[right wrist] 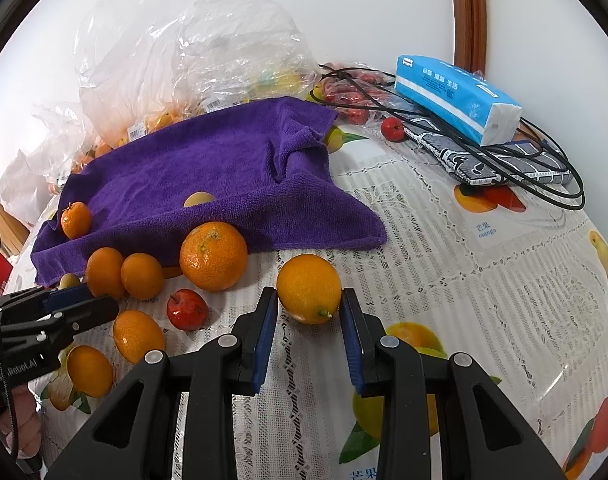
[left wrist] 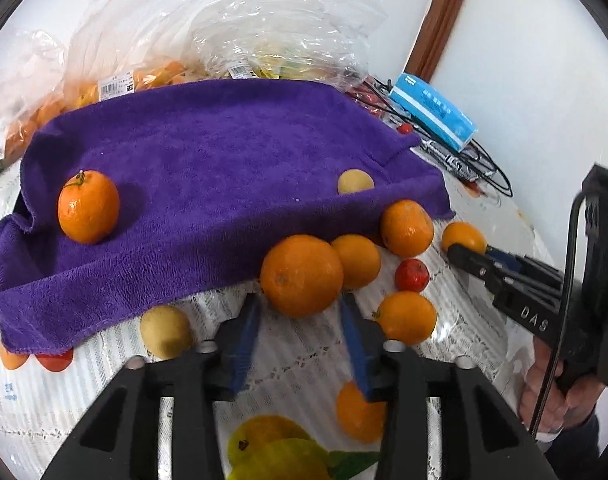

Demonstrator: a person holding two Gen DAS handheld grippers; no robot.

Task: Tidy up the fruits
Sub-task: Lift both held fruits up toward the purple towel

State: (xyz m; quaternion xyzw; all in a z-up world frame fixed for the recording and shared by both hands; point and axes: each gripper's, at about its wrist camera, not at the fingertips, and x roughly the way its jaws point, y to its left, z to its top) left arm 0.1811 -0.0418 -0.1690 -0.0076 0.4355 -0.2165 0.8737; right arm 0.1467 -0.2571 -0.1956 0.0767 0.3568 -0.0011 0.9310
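- Blue pads line my right gripper [right wrist: 308,312], whose jaws stand wide around a yellow-orange citrus [right wrist: 308,289] on the tablecloth [right wrist: 444,240]; whether the pads touch its skin I cannot tell
- My left gripper [left wrist: 301,314] is also spread wide, its tips just short of the big orange [left wrist: 301,275], which lies against the edge of the purple towel [left wrist: 207,148]
- Around that orange lie smaller oranges and a small red fruit [left wrist: 411,275]
- On the towel sit a stemmed mandarin [left wrist: 88,207] and a pale yellow fruit [left wrist: 355,181]
- Farther off: clear plastic bags [right wrist: 191,60] of fruit, a blue tissue pack [right wrist: 460,96] and black cables [right wrist: 544,176]
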